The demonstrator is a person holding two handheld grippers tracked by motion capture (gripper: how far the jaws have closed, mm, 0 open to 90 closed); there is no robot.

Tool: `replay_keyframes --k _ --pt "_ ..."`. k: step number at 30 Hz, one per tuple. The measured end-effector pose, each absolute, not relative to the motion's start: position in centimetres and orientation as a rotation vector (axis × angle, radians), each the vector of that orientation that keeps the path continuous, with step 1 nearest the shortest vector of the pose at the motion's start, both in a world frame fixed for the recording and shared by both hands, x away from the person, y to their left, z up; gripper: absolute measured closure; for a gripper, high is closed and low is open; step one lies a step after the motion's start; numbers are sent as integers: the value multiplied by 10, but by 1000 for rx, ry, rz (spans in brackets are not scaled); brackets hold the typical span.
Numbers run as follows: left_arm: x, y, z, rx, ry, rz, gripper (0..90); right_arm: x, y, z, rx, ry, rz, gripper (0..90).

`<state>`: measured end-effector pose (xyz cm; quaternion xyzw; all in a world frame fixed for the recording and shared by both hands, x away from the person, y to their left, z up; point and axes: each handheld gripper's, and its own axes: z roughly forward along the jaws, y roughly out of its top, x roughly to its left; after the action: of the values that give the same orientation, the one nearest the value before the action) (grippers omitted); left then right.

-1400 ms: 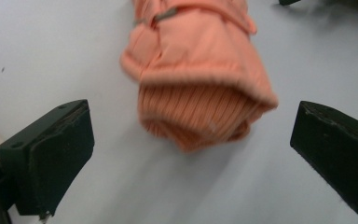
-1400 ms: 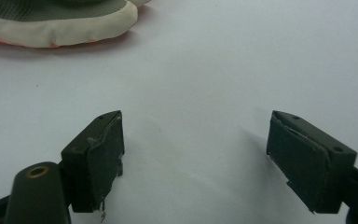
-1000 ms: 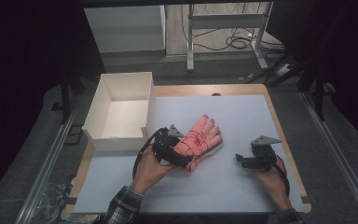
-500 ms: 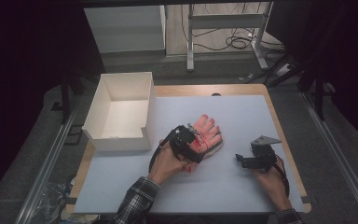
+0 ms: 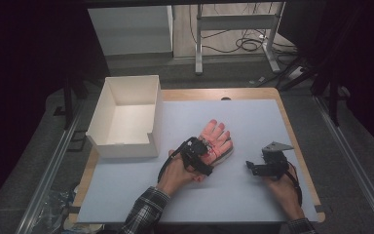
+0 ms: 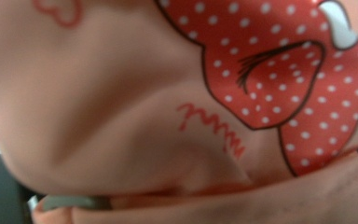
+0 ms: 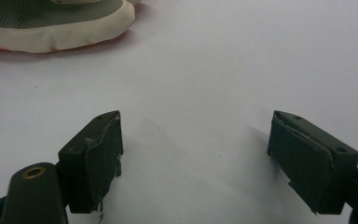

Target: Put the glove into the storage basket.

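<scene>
Box (image 5: 126, 119) left of glove (image 5: 216, 139) — both on table (image 5: 253, 195)

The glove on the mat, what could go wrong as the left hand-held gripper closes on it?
1. The left hand-held gripper, whose jaws have just been closing, sits over the glove near its cuff; it may pinch only the top layer of soft fabric, which could slip out.
2. Lifted by the cuff, the fingers may droop and catch the box wall.
3. The right hand-held gripper is open and apart from the glove, steadying nothing.
</scene>
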<state>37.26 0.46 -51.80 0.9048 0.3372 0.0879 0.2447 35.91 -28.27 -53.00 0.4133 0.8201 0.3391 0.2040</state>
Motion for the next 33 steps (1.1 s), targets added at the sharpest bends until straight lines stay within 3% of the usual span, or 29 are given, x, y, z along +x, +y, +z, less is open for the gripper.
replay_keyframes --k 2,5,6,7,12,17,33 --pt "373 5 -517 2474 918 216 112 359 -283 -530 1153 2288 946 182" --pt "371 4 -515 2477 906 189 275 359 -283 -530 1153 2288 946 182" --pt "371 4 -513 2490 896 181 275 359 -283 -530 1153 2288 946 182" --pt "371 3 -512 2495 890 166 354 359 -283 -530 1154 2288 946 182" --pt "369 2 -508 2498 862 160 481 359 -283 -530 1153 2288 946 182" --pt "371 10 -505 2450 857 125 522 359 -283 -530 1154 2288 946 182" --pt "378 13 -479 2442 864 120 515 359 -283 -530 1153 2287 946 182"
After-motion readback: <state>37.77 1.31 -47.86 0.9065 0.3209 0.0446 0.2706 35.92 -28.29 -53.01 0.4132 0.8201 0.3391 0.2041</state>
